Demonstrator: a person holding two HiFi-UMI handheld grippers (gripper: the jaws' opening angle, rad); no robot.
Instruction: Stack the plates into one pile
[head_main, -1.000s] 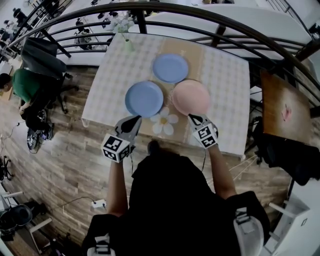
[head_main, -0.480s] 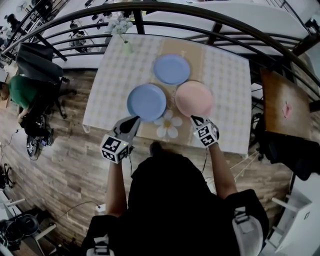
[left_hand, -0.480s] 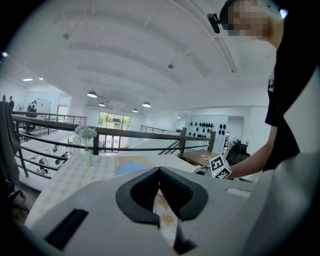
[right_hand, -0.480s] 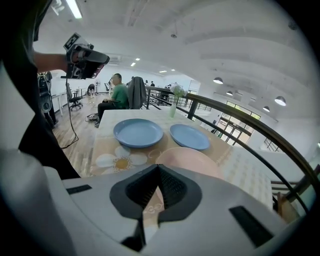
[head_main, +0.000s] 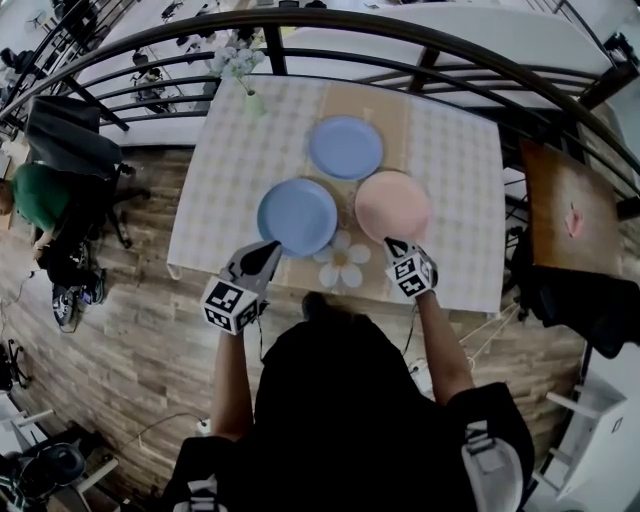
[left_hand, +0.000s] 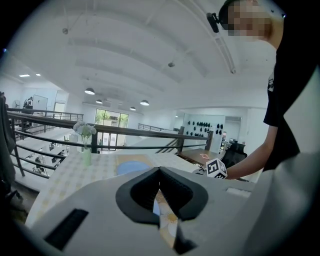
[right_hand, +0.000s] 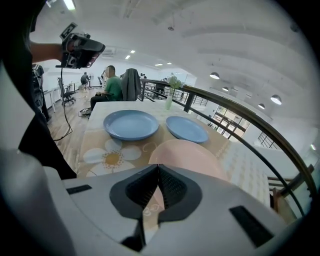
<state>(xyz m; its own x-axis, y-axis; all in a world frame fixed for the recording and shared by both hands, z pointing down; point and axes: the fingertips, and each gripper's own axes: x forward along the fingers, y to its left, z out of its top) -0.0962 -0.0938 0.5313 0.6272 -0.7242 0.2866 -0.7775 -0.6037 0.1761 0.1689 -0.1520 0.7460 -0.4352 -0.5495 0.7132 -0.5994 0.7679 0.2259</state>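
A checkered table by a dark railing fills the head view's upper centre. On it sit a near blue plate, a far blue plate and a pink plate, all separate. Below them, the left gripper and right gripper have their jaws together, both empty. The left gripper view shows only a sliver of blue plate. In the right gripper view, the gripper's body hides the pink plate's near edge.

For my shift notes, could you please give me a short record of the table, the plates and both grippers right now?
table: checked cloth, vase at far left corner
left gripper: shut, empty, before the near blue plate
right gripper: shut, empty, close to the pink plate
far blue plate: beyond the other two
stacking: not begun, all three plates apart
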